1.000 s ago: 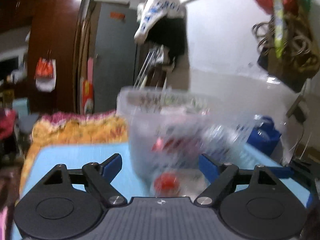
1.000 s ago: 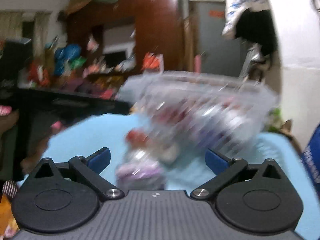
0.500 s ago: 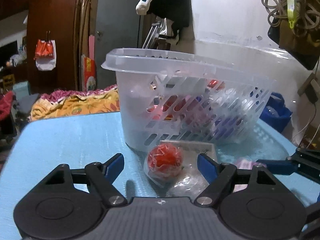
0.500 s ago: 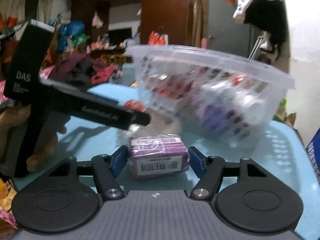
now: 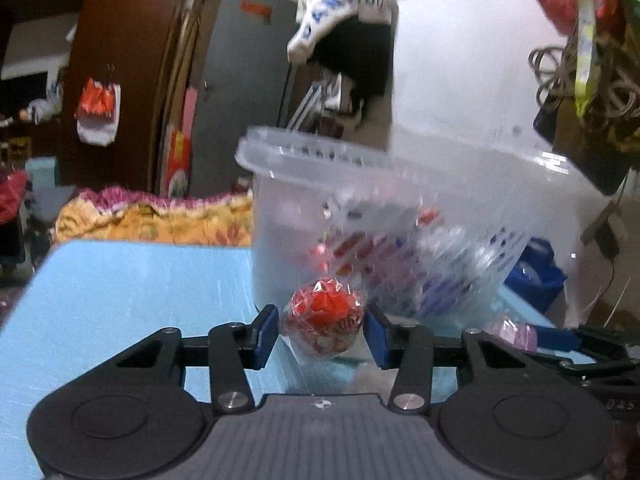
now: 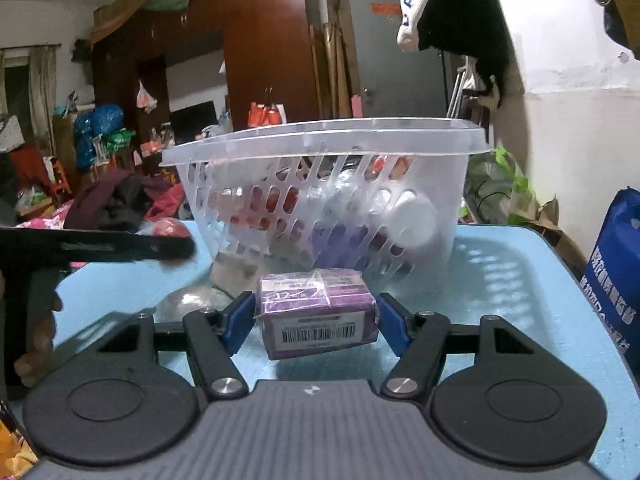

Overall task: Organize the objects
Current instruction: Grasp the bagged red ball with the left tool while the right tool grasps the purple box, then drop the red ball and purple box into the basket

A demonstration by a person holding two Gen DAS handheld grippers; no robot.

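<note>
Both wrist cameras look forward, low and close, sharing the clear basket point(image 5: 360, 184) point(image 6: 320, 184).

The basket point(image 6: 320, 200) blocks the way ahead — bare blue table point(image 6: 520, 280) lies open at its right.

On the table point(image 6: 520, 264) stands a slotted basket point(image 6: 320, 184) with packets in it. Just before the basket lie a boxed pack point(image 6: 318, 312) to the right and a wrapped ball point(image 5: 324, 320) to the left.
</note>
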